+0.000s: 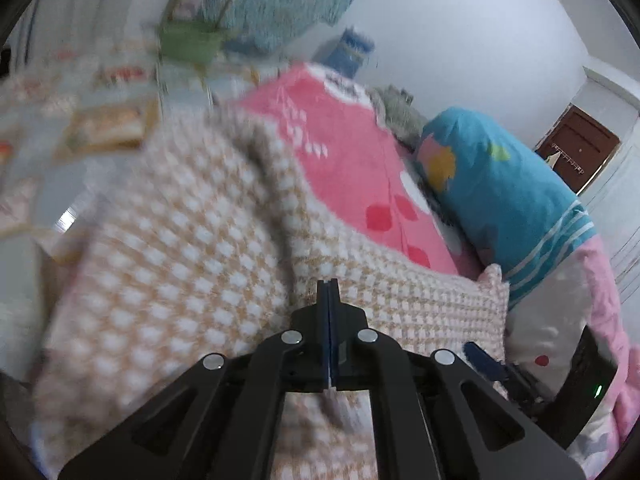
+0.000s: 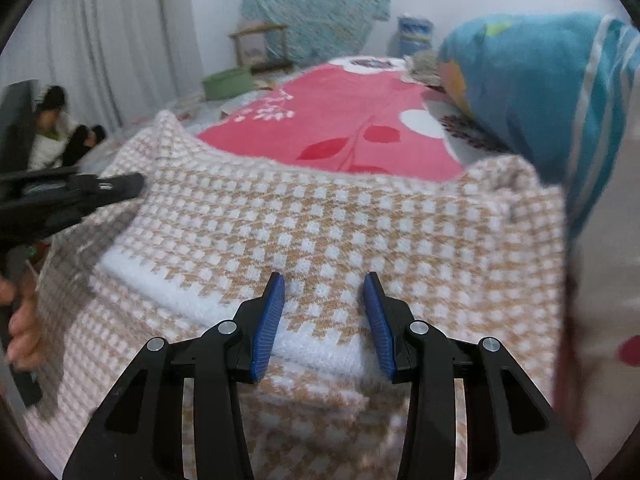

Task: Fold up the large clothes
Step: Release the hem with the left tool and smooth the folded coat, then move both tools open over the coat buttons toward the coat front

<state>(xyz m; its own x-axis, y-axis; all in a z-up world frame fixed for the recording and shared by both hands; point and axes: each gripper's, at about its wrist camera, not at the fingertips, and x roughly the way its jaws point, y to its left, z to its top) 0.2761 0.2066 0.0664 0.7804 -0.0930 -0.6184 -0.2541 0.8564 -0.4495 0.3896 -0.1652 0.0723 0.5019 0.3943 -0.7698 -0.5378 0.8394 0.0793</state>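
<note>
The sweater [image 2: 340, 232], a tan-and-white checked knit, lies spread on the bed over a pink blanket [image 2: 352, 128], with a blue pillow [image 2: 532, 92] at its right edge. A white band of the knit shows just ahead of my right fingers.

My left hand-held gripper [image 1: 328, 292] is clenched: its blue pads meet with no gap. A strip of knit runs under the closed tips, but I cannot confirm fabric is pinched between them. The left wrist view is blurred, so detail there is poor. In the right wrist view that same gripper sits at the sweater's left edge.

My right hand-held gripper [image 2: 324, 304] is released, jaws spread wide, hovering over the sweater's near portion, one pad on either side of a patch of checks close to the white band. It grips nothing.

Judgement: the fold is part-way; the near hem appears already doubled, since a layered edge shows below the right fingers.

To do this step well:
- Lower the right fingers onto the layered edge and take both layers, not the top one only.
- Match the right grip to the left one along the same edge, so the fold line runs straight.
- Keep the knit lightly taut between grips; it is soft and will sag or stretch.
- Keep the pillow out of the way of the right side.
</note>
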